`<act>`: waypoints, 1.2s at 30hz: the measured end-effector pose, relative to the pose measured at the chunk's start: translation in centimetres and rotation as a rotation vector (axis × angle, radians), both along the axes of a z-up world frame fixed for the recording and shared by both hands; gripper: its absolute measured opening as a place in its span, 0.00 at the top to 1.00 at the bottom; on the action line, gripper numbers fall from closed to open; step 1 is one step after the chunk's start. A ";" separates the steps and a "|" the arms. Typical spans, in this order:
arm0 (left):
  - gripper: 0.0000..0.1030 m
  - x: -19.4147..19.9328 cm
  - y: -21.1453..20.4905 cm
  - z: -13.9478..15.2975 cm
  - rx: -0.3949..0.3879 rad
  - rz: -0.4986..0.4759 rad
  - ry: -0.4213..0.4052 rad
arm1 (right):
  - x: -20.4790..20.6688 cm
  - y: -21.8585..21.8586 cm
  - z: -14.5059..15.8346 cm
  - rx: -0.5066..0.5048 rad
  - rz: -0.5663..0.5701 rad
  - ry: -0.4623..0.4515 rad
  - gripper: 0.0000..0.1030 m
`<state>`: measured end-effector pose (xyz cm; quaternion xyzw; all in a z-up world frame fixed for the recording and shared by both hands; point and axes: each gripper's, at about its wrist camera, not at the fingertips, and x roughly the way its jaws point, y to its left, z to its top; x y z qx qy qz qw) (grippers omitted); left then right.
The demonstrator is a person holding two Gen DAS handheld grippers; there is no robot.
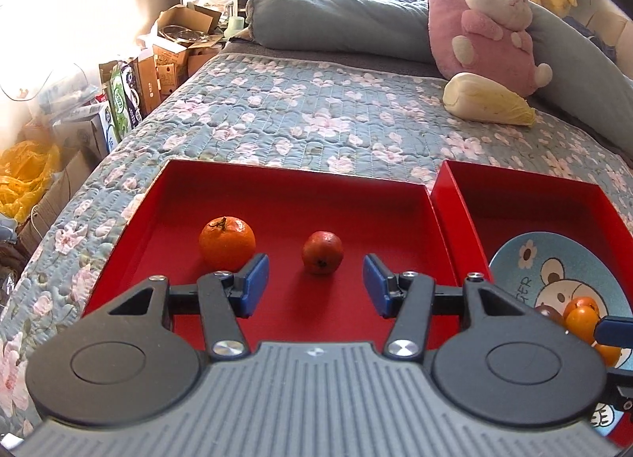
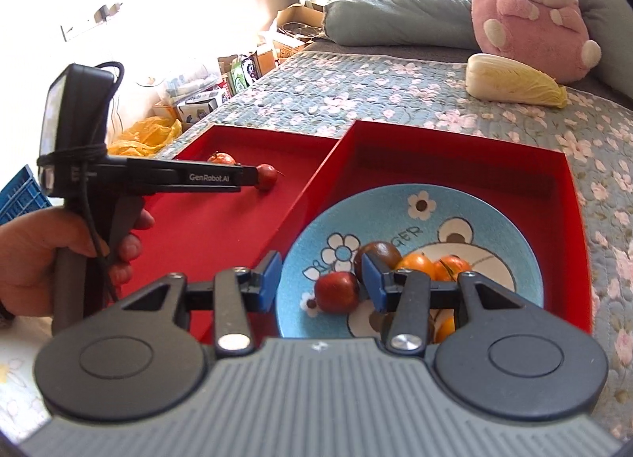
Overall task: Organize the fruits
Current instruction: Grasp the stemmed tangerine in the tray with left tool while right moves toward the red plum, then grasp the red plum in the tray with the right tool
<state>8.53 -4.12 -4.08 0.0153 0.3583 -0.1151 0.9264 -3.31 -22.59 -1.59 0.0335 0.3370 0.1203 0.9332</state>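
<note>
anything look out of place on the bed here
Yes: a napa cabbage lies loose on the floral quilt beside the pink plush, far from the red trays. Nothing looks spilled or damaged.

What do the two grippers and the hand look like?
Each gripper, left and right, has blue pads on black linkages, with a grey ribbed body. From the side, the left one reads "GenRobot.AI" in white, with a black cable. The hand is bare.

Left tray [image 1: 158, 196]: tangerine [image 1: 227, 243] left of small fruit [image 1: 322, 252].
Right tray [image 2: 569, 219]: plate [image 2: 494, 219] holding fruits [image 2: 415, 263].
Behind: cabbage [image 1: 486, 100].
</note>
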 end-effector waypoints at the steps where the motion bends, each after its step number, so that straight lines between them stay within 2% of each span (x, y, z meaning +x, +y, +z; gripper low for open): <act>1: 0.43 0.3 0.0 -0.2 0.007 0.000 0.006 | 0.4 0.2 0.0 -0.003 0.003 0.000 0.53; 3: 0.43 0.8 0.1 -0.4 0.031 0.020 0.000 | 1.4 0.7 0.2 -0.006 0.013 -0.007 0.53; 7: 0.43 2.0 2.2 -0.4 -0.053 0.108 0.013 | 3.4 2.0 0.5 -0.026 0.037 -0.024 0.53; 13: 0.43 3.6 4.6 -0.8 -0.073 0.186 0.035 | 5.9 4.6 -0.1 -0.052 0.089 -0.013 0.53; 16: 0.43 4.3 4.9 -1.1 -0.066 0.180 0.041 | 6.8 6.1 -0.5 -0.075 0.117 -0.025 0.44; 20: 0.43 5.3 5.3 -1.8 -0.048 0.174 0.051 | 8.0 7.3 -0.5 -0.075 0.144 -0.029 0.46; 23: 0.43 5.9 5.3 -2.2 -0.064 0.147 0.057 | 8.9 7.9 -0.6 -0.085 0.170 -0.034 0.46; 27: 0.43 6.4 4.4 -3.0 -0.007 0.087 0.065 | 10.9 8.8 -1.4 -0.126 0.198 -0.002 0.46; 29: 0.43 6.7 4.4 -3.1 -0.003 0.071 0.057 | 12.0 9.3 -1.9 -0.144 0.207 0.022 0.46; 31: 0.54 7.0 4.8 -3.1 -0.018 0.082 0.052 | 13.0 9.8 -2.3 -0.168 0.216 0.041 0.46; 33: 0.55 7.1 5.3 -3.0 -0.059 0.094 0.060 | 14.0 10.5 -2.7 -0.204 0.232 0.054 0.46; 36: 0.56 7.1 5.4 -3.0 -0.050 0.100 0.058 | 15.0 11.3 -3.2 -0.247 0.244 0.064 0.47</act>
